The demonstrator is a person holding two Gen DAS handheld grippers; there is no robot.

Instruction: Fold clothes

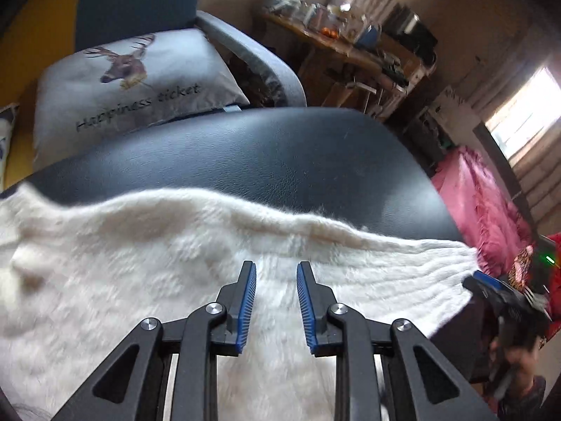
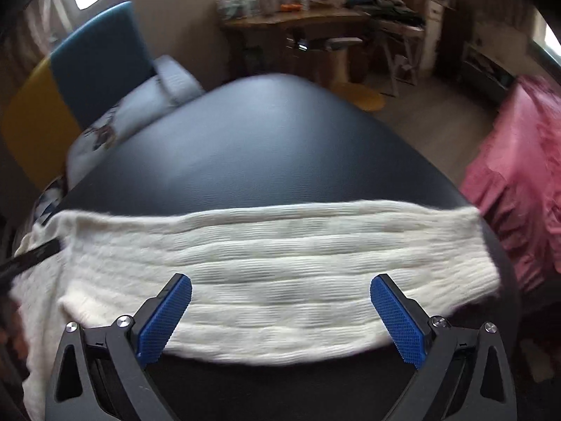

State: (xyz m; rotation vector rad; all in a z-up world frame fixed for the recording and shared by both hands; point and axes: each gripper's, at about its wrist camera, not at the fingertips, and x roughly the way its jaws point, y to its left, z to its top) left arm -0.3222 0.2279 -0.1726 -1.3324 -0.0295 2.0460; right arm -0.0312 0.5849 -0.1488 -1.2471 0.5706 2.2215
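A fluffy white knit sweater lies spread across the near part of a black leather table. My left gripper hovers just over its middle, open by a narrow gap with nothing between the blue pads. In the right wrist view the sweater's ribbed part stretches across the black table. My right gripper is wide open above that ribbed knit, holding nothing. The right gripper also shows blurred at the sweater's right end in the left wrist view.
A grey cushion with a deer print rests on a blue and grey chair beyond the table. A cluttered wooden desk stands at the back. Pink cloth hangs to the right of the table.
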